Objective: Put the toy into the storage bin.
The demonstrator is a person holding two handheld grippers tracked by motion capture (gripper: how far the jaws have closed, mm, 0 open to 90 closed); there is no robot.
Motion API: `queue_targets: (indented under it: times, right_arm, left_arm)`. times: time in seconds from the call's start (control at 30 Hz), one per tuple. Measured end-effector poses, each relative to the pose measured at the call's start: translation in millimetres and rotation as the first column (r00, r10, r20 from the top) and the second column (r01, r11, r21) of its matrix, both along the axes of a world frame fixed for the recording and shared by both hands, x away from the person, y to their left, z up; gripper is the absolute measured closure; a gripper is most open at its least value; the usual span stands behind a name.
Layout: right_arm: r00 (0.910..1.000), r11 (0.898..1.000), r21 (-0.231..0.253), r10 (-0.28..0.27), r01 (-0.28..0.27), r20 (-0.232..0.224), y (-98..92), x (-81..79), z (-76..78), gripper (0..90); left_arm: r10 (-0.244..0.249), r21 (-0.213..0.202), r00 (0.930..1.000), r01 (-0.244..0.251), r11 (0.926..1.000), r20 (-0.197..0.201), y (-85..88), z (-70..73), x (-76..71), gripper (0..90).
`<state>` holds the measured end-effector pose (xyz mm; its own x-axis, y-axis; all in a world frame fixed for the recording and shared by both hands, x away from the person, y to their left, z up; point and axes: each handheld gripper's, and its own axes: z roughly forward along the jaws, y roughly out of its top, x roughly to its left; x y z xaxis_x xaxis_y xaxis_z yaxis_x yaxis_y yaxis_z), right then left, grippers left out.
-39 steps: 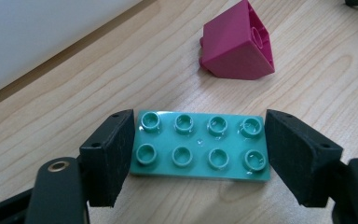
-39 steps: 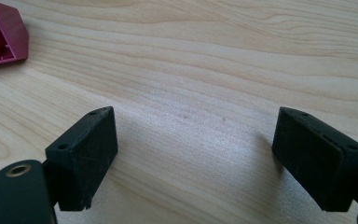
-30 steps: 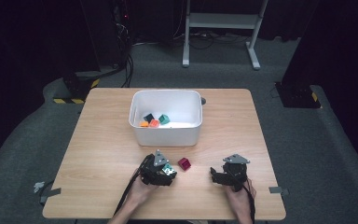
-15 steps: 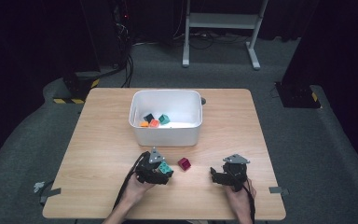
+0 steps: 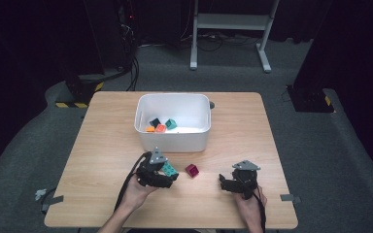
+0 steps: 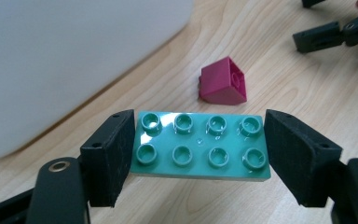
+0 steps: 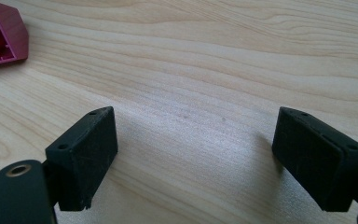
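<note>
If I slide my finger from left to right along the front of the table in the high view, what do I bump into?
Left gripper holding the teal brick → dark pink brick → right gripper, open over bare wood.

Our count of bricks, tubs and grippers on the table

We count one white plastic tub (image 5: pixel 172 127) holding four small bricks (image 5: pixel 159 125), one teal eight-stud plastic brick (image 6: pixel 200 145), one magenta sloped plastic brick (image 5: pixel 192 170), and two black two-jaw grippers (image 5: pixel 161 172).
</note>
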<state>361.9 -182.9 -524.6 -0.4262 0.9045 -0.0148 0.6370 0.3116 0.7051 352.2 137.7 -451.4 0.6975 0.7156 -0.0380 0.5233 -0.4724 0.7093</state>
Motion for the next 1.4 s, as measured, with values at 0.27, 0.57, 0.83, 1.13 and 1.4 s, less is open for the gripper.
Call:
queue_targets:
  times: [0.27, 0.57, 0.83, 1.13, 1.4]
  right_arm:
    - [1.0000, 1.000, 0.000, 0.000, 0.000, 0.000, 0.0, 0.0, 0.0, 13.7]
    - [1.0000, 1.000, 0.000, 0.000, 0.000, 0.000, 0.0, 0.0, 0.0, 13.7]
    - [1.0000, 1.000, 0.000, 0.000, 0.000, 0.000, 0.0, 0.0, 0.0, 13.7]
    - [1.0000, 1.000, 0.000, 0.000, 0.000, 0.000, -0.1, 0.0, 0.0, 13.7]
    - [1.0000, 1.000, 0.000, 0.000, 0.000, 0.000, -0.1, 0.0, 0.0, 13.7]
  left_arm:
    - [-0.005, -0.029, 0.9998, 0.005, 0.9996, 0.021, 9.1, 32.3, 6.2, 26.9]
    - [-0.017, -0.068, 0.9994, 0.019, 0.9975, 0.031, 16.1, 62.2, 16.7, 26.9]
    - [-0.024, -0.094, 0.9993, 0.026, 0.9953, 0.027, 18.8, 81.9, 28.4, 26.9]
    - [-0.025, -0.139, 0.9996, 0.026, 0.9900, 0.013, 20.7, 102.6, 47.4, 26.9]
    - [0.000, -0.142, 0.9998, 0.003, 0.9899, 0.022, 21.5, 119.0, 65.5, 26.9]
